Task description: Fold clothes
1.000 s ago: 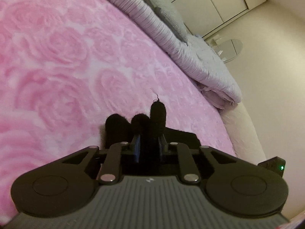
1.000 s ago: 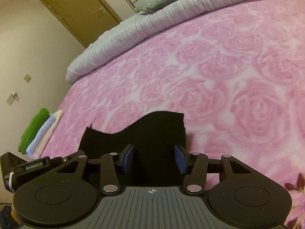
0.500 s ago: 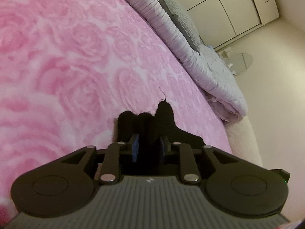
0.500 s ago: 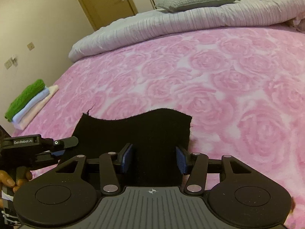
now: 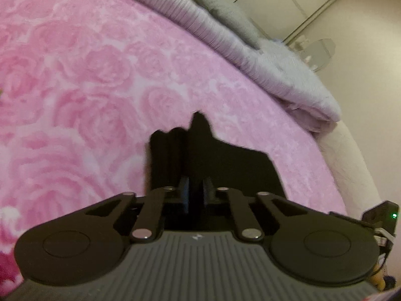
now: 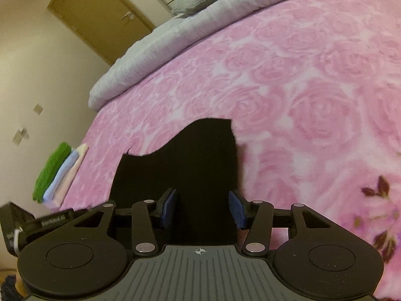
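Note:
A black cloth [image 6: 185, 165] lies on the pink rose-patterned bedspread [image 6: 300, 87]. My left gripper [image 5: 195, 193] is shut on the black cloth [image 5: 225, 165] at its near left edge, with a bunched corner sticking up past the fingers. My right gripper [image 6: 203, 208] is open, its blue pads either side of the cloth's near right part, just above it. The left gripper's body [image 6: 37, 223] shows at the lower left of the right wrist view.
A stack of folded green, blue and cream cloths [image 6: 57, 173] sits at the bed's left edge. A rolled grey-lilac duvet [image 6: 175, 40] and a pillow [image 5: 223, 12] lie along the far side. A door [image 6: 100, 17] and a wardrobe [image 5: 288, 5] stand beyond.
My left gripper has lifted and shifted with the pinched cloth edge; more flat cloth shows to its right. My right gripper stays open and has tilted, hovering over the cloth.

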